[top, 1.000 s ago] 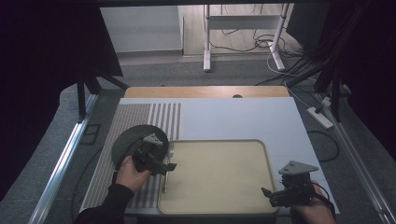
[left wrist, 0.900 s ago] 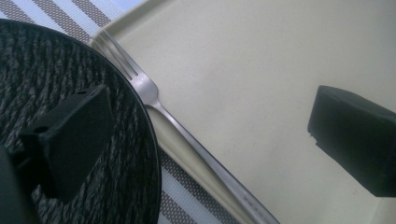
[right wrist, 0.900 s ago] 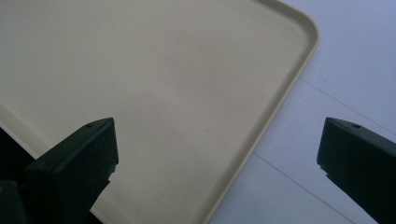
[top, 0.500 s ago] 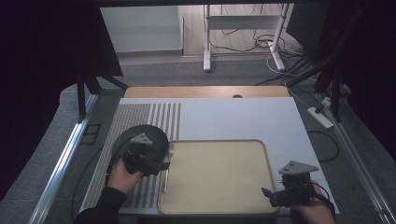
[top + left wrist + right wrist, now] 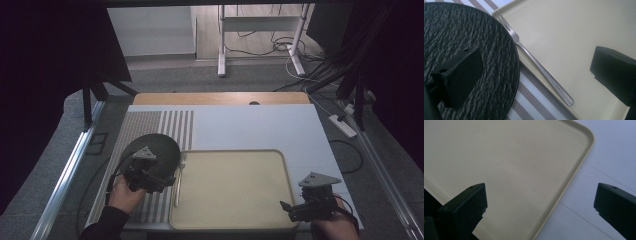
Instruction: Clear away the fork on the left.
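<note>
A power strip [image 5: 343,126] lies on the floor.

Two handheld black grippers, one dark sleeve

The left gripper [image 5: 172,176] and right gripper [image 5: 285,206] each carry a grey three-cornered plate; blocky black jaws; the left arm wears a dark sleeve [image 5: 102,224].

The plate [image 5: 461,37] at the left of the frame is black with a rough slate texture. The tray [image 5: 574,37] is plain beige, the fork [image 5: 536,66] silver, the mat [image 5: 534,100] white with brown stripes
</note>
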### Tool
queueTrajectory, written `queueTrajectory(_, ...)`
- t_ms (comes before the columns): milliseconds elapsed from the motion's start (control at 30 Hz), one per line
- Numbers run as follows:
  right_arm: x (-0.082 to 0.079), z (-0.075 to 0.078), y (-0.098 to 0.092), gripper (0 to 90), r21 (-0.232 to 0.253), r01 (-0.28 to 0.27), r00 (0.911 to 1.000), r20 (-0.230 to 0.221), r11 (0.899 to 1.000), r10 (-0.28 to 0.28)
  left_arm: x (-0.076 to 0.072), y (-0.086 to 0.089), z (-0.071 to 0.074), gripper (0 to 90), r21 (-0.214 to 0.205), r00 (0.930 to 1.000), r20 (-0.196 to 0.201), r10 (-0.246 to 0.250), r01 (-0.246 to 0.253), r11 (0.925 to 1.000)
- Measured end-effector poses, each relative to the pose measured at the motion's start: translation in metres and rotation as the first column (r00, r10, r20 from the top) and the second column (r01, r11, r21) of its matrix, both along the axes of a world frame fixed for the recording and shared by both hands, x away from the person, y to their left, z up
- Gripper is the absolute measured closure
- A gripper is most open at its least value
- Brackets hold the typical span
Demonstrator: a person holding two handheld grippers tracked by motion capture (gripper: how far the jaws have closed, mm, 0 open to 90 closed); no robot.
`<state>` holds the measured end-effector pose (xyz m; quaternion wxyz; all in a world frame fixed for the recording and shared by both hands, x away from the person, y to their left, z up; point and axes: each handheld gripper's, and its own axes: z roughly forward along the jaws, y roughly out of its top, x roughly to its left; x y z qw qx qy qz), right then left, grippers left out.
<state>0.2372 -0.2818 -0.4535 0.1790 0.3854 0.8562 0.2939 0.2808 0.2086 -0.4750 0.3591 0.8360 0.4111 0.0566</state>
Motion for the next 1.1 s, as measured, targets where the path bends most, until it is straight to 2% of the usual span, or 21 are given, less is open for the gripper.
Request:
queueTrajectory(367, 0.0, 0.0, 0.0, 0.0, 0.0, 0.0, 1.0, 0.0, 1.0, 0.0, -0.012, 0.013, 0.0, 0.0, -0.012, 0.9994, 0.002, 0.034, -0.034, 0.9994)
queueTrajectory(700, 0.0, 0.0, 0.0, 0.0, 0.0, 0.001, 1.0, -0.002, 1.0, -0.001, -0.022, 0.026, -0.001, 0.0, -0.04, 0.9979, -0.002, 0.064, -0.064, 0.9971)
queueTrajectory(1100, 0.0, 0.0, 0.001, 0.0, -0.003, 0.002, 1.0, -0.001, 1.0, -0.002, -0.037, 0.045, -0.002, 0.0, -0.076, 0.9944, -0.01, 0.105, -0.106, 0.9915)
